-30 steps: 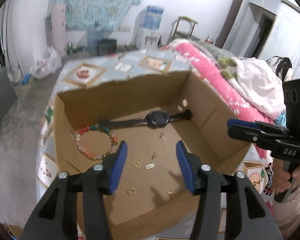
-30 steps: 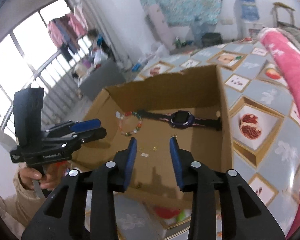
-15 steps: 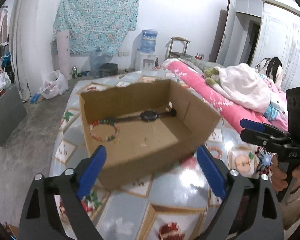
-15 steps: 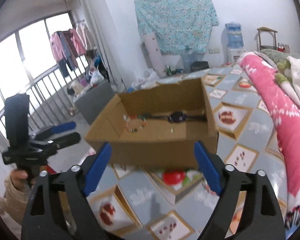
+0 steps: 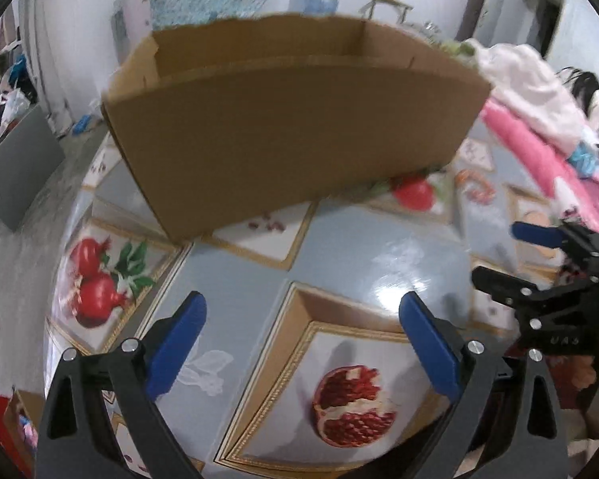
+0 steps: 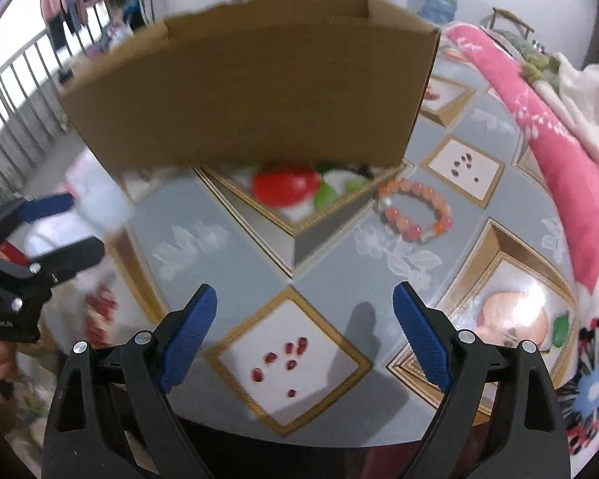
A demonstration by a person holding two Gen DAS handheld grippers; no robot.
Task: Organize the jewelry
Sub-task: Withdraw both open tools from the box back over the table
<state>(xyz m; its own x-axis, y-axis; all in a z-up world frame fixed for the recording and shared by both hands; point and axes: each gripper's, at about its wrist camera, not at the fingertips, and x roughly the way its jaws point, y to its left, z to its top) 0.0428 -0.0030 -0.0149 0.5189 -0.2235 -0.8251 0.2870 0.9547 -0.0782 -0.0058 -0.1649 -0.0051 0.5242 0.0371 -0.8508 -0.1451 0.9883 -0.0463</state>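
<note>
A brown cardboard box (image 5: 283, 127) stands on the fruit-patterned tablecloth (image 5: 339, 259); only its near wall shows and its contents are hidden. It also shows in the right wrist view (image 6: 251, 80). A pink and orange bead bracelet (image 6: 415, 211) lies on the cloth by the box's right front corner, blurred in the left wrist view (image 5: 477, 185). My left gripper (image 5: 301, 345) is open and empty, low over the cloth in front of the box. My right gripper (image 6: 303, 335) is open and empty, also near the table's front edge.
A pink blanket (image 6: 539, 131) and white bedding (image 5: 527, 88) lie at the right of the table. Each gripper shows in the other's view: the right one (image 5: 539, 275) and the left one (image 6: 40, 235). A grey panel (image 5: 16, 167) stands left on the floor.
Both grippers have opened wide and pulled back and down from above the box to low over the cloth in front of it. The box interior is no longer visible.
</note>
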